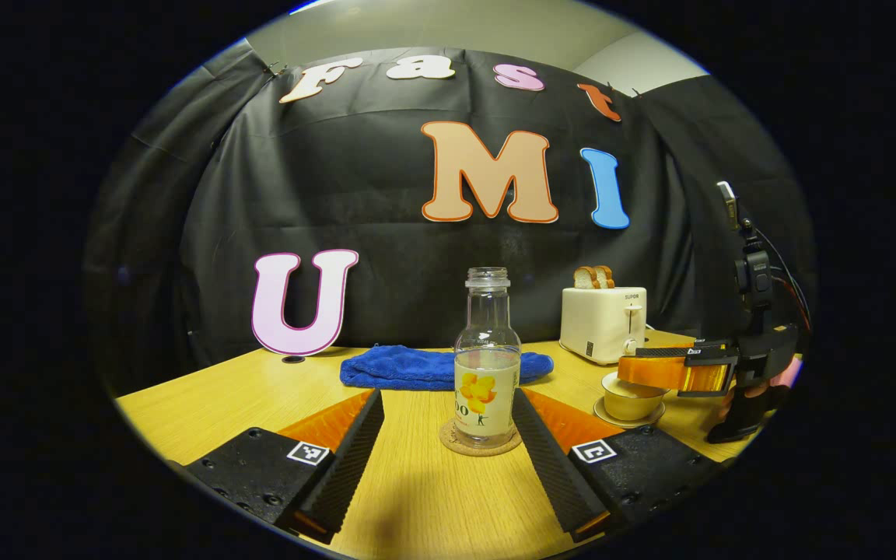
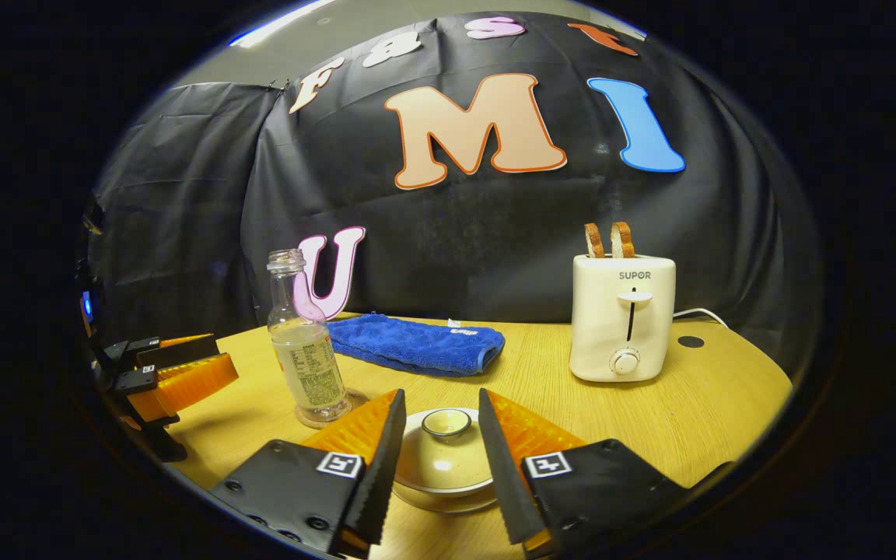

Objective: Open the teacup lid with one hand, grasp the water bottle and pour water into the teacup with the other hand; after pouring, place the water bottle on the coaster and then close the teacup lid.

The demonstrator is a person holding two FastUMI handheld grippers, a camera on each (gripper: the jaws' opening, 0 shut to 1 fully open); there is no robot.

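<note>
So the water bottle [image 1: 487, 362] sits upright on the coaster [image 1: 480, 441], left hand-held gripper [image 1: 448, 443] spread wide around it, not touching. Right of the bottle, the right hand-held gripper [image 2: 442, 443] is spread around the teacup lid [image 2: 446, 455]; lid's on. Start or finish? Can't tell.

Round cork coaster [image 1: 479, 446]: far part hidden under the clear glass water bottle [image 1: 487, 365].

Pale ceramic teacup [image 1: 631, 398]: its lid and right side covered by the right gripper [image 1: 670, 372] in the left gripper view.

Blue terry towel [image 1: 417, 367]: middle hidden behind the bottle.

Left gripper [image 2: 183, 373]: rear cut off at the edge of the right gripper view.

Bottle label: print too small to tell.
</note>
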